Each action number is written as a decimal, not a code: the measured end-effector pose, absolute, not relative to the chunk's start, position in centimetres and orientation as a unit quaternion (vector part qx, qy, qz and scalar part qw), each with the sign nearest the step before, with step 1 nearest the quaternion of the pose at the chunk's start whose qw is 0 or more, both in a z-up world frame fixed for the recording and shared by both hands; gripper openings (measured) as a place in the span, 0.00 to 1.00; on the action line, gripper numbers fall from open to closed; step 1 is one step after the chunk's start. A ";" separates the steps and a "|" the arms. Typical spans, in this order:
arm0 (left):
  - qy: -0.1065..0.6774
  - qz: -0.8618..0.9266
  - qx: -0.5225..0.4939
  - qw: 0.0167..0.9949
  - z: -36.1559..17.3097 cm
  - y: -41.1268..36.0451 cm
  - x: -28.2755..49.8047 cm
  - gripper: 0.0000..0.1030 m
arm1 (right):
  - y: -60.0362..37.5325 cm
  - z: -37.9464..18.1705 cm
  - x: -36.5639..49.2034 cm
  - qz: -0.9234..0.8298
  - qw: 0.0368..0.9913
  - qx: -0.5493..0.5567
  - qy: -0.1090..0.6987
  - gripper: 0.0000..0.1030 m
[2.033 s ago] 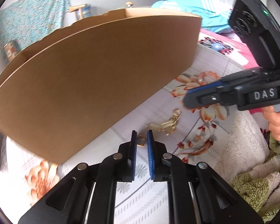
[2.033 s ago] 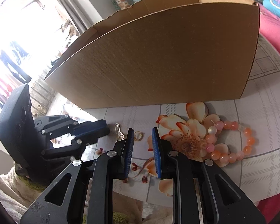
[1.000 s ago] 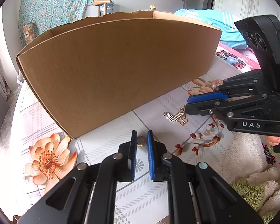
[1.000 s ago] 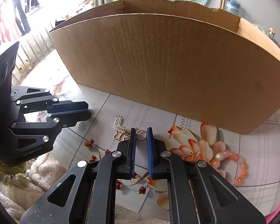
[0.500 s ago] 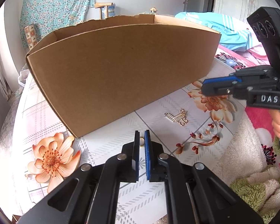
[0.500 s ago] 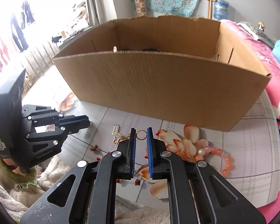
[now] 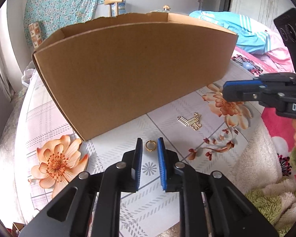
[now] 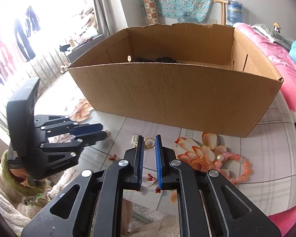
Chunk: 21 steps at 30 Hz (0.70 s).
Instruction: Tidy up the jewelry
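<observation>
A small gold ring (image 7: 150,145) lies on the floral tablecloth between the tips of my left gripper (image 7: 150,144), which is slightly open and not clamped on it. A gold chain charm (image 7: 190,121) lies to its right. My right gripper (image 8: 149,141) is lifted above the table and shut on a gold ring earring (image 8: 148,143) with a dangling charm. It shows in the left wrist view (image 7: 229,91) at the right. A pink bead bracelet (image 8: 236,165) lies on the cloth at the right. The open cardboard box (image 8: 173,90) stands behind, with dark items inside.
The cardboard box (image 7: 128,73) fills the back of the table. A fluffy white and green towel (image 7: 266,189) lies at the near right edge. The left gripper (image 8: 88,132) sits at the left of the right wrist view. Pink bedding (image 8: 282,59) lies beyond the box.
My left gripper has opened a little and the gold ring now lies loose between its tips. My right gripper has risen with the earring, so the box's inside shows.
</observation>
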State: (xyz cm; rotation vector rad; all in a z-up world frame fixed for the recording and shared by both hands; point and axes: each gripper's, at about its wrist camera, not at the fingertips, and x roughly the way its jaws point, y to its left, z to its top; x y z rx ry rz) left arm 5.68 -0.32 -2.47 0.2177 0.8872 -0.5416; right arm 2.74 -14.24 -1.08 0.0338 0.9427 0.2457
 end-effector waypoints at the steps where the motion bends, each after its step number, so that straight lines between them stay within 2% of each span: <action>1: 0.425 -0.256 0.103 0.862 -2.6 -0.4 5.9 0.14 | -14.2 -1.1 2.8 0.119 0.883 0.017 0.453 0.09; 9: 0.419 -0.255 0.115 0.863 -2.9 -0.9 5.8 0.14 | -14.2 -1.3 3.0 0.121 0.882 0.021 0.454 0.09; 13: 0.415 -0.254 0.126 0.864 -2.9 -1.3 5.6 0.09 | -14.4 -1.4 3.2 0.121 0.882 0.026 0.455 0.09; 15: 0.413 -0.254 0.129 0.865 -2.9 -1.3 5.7 0.00 | -14.4 -1.5 3.3 0.121 0.881 0.028 0.456 0.09; 21: 0.411 -0.249 0.126 0.868 -2.9 -1.0 5.6 0.00 | -14.5 -1.6 3.6 0.121 0.880 0.030 0.458 0.09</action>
